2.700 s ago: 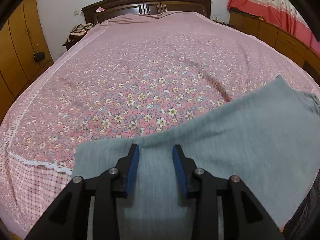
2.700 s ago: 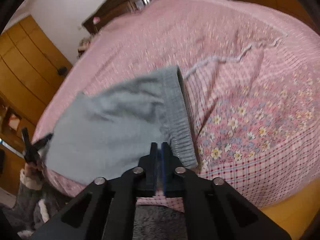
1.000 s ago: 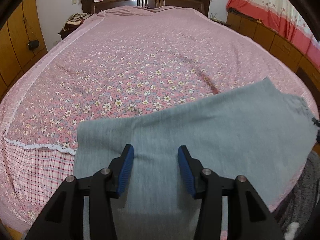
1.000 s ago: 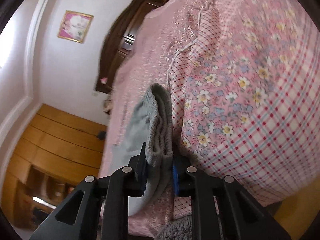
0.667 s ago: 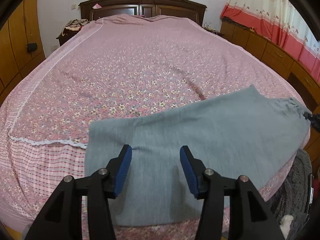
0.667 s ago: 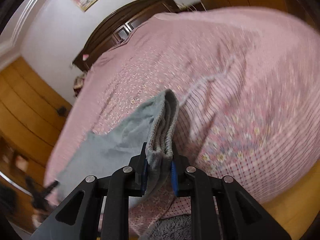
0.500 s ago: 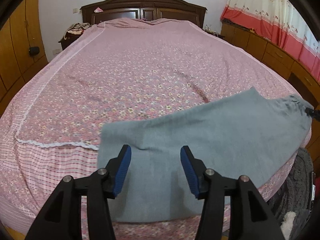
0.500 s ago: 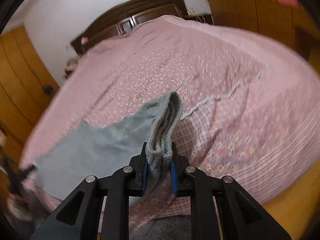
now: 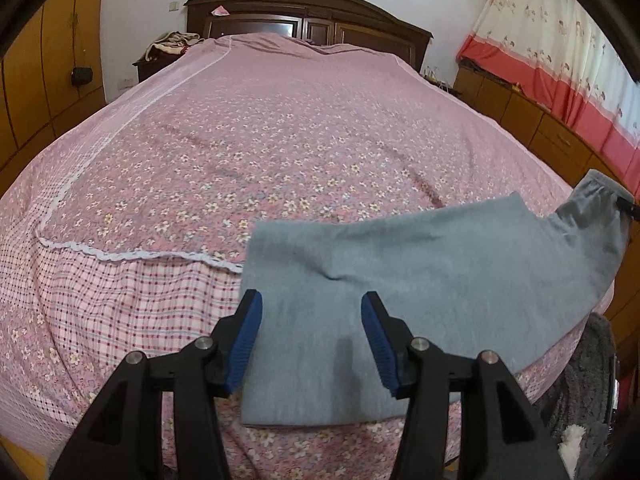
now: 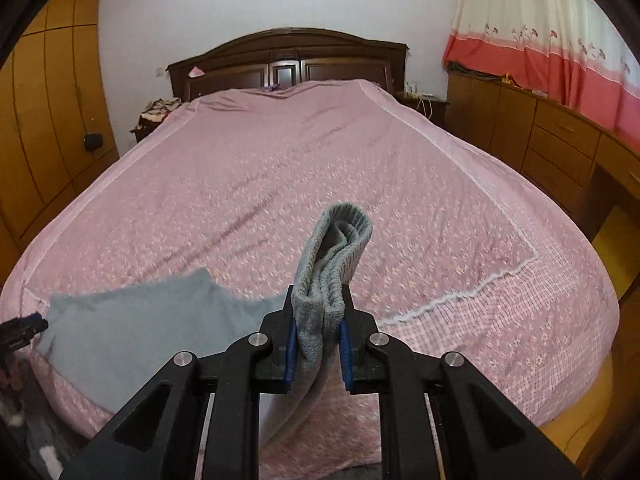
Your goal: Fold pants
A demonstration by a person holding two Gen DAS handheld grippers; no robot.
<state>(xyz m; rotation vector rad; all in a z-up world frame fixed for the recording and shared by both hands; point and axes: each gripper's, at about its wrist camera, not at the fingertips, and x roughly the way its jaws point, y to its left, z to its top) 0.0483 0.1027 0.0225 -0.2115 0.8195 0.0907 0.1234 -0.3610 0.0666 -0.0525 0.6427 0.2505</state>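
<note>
Grey pants (image 9: 420, 280) lie across the near edge of a pink flowered bed cover (image 9: 280, 140). Their leg end rests flat under my left gripper (image 9: 312, 336), which is open, its blue pads apart just above the cloth. At the far right edge of the left wrist view, my right gripper (image 9: 628, 208) holds the ribbed waistband (image 9: 596, 196) up off the bed. In the right wrist view, the right gripper (image 10: 318, 344) is shut on the bunched waistband (image 10: 332, 256). The rest of the pants (image 10: 140, 332) trails left toward the left gripper (image 10: 20, 330).
A dark wooden headboard (image 10: 288, 60) stands at the far end of the bed. Orange wardrobes (image 10: 48, 120) line the left wall; low wooden cabinets (image 10: 540, 132) under a red and cream curtain (image 10: 560, 40) line the right. Grey fuzzy fabric (image 9: 588, 380) is beside the bed's near corner.
My right gripper rose and rolled upright, lifting the waistband off the bed. In the left wrist view the pants shifted right and the waist end lifted. The left gripper stays open.
</note>
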